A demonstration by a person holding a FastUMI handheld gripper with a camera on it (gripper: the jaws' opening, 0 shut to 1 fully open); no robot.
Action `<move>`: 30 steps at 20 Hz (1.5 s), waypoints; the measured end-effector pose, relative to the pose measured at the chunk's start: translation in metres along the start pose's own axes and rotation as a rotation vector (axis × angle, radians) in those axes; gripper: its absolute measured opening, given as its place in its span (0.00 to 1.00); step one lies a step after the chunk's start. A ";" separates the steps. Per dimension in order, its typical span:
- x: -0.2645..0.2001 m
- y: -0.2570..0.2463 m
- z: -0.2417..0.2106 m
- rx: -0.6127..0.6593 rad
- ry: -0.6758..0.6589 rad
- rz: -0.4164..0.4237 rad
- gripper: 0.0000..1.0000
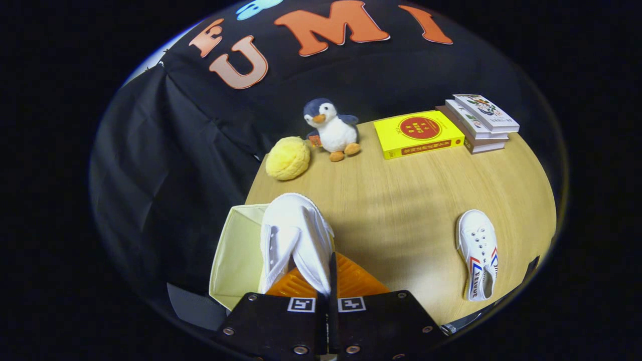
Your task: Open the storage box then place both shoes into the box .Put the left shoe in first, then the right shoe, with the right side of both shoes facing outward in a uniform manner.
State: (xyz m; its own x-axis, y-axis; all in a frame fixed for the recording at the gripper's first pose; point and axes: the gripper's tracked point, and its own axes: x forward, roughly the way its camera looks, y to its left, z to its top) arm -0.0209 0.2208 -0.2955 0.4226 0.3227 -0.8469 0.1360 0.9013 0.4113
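The fingers [328, 281] are pinched closed on the collar of a white shoe [293, 240] hanging over the open pale yellow storage box [235, 250] at the table [401, 200] edge. That thin hold could slip, dropping the limp canvas crooked. The second shoe [479, 253], striped, lies well apart.

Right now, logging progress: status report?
Gripper shut on white canvas shoe, over open pale-yellow fabric box. Second white shoe waits on wooden table.
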 end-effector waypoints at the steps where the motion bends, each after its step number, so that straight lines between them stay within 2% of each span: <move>1: 0.003 0.013 0.000 -0.006 0.007 0.011 0.02; 7: 0.041 0.077 -0.017 -0.023 0.105 0.042 0.02; 12: 0.083 0.110 -0.035 -0.013 0.183 0.035 0.03; 17: 0.117 0.118 -0.056 0.017 0.241 -0.035 0.03; 24: 0.152 0.102 -0.093 0.090 0.316 -0.133 0.03; 27: 0.158 0.105 -0.105 0.124 0.358 -0.086 0.04; 29: 0.152 0.118 -0.106 0.158 0.369 -0.013 0.13; 30: 0.147 0.123 -0.109 0.151 0.389 0.017 0.20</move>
State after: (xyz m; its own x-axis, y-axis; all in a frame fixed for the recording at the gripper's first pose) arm -0.0399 0.4104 -0.4060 0.0593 0.4480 -0.8920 0.2738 0.8520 0.4462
